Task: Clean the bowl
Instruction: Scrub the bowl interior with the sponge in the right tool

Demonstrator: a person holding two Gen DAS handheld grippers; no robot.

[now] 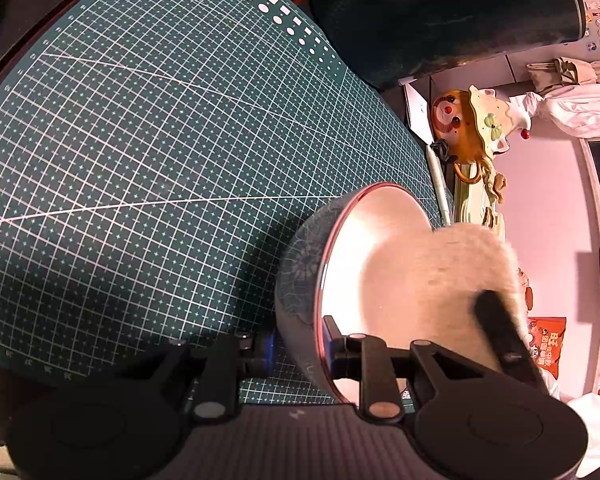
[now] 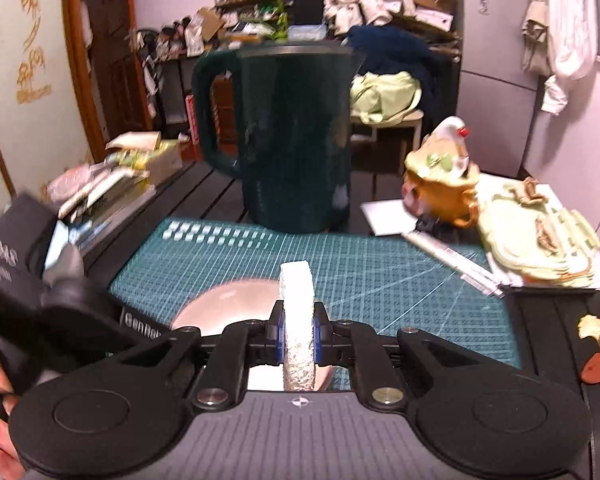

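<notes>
A bowl (image 1: 364, 264) with a grey patterned outside, a pink rim and a pale inside is held tilted on its side above the green cutting mat (image 1: 160, 160). My left gripper (image 1: 300, 348) is shut on its rim, one finger outside, one inside. My right gripper (image 2: 298, 338) is shut on a white sponge (image 2: 298, 312), which stands on edge between the fingers. In the left wrist view the sponge (image 1: 460, 272) lies against the bowl's inside, with a right finger (image 1: 500, 328) over it. In the right wrist view the bowl (image 2: 228, 308) sits just below the sponge.
A dark green kettle (image 2: 296, 136) stands at the mat's far edge. An orange ceramic figure (image 2: 444, 184), papers and a pale green plate stack (image 2: 540, 240) lie to the right. Books and boxes (image 2: 112, 184) are on the left. A black box (image 2: 8, 252) is near left.
</notes>
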